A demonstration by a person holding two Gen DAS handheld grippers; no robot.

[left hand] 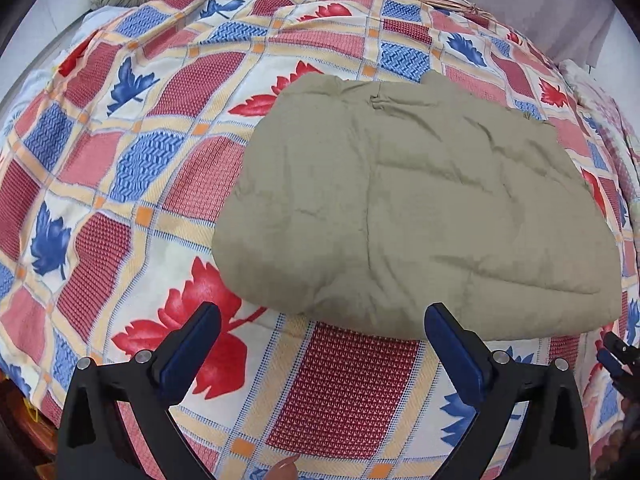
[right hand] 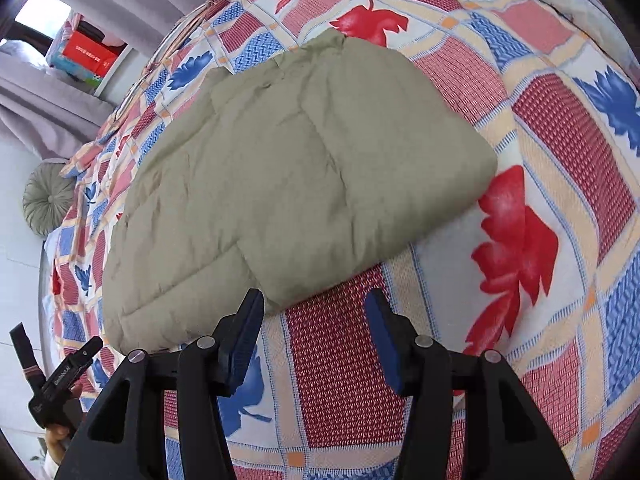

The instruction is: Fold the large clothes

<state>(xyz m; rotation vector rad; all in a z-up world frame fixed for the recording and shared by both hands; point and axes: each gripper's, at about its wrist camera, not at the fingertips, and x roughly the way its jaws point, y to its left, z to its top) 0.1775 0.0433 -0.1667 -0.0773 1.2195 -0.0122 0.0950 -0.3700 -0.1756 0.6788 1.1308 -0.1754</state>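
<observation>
Leaf-patterned bedspread [left hand: 120,184] under folded jacket [left hand: 420,208]

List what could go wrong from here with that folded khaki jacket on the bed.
1. The padded khaki jacket looks puffy; with both the left gripper and right gripper open and off it, the fold may spring open.
2. The patterned bedspread beneath is soft and rumpled, so a low regrasp might pinch it too.
</observation>
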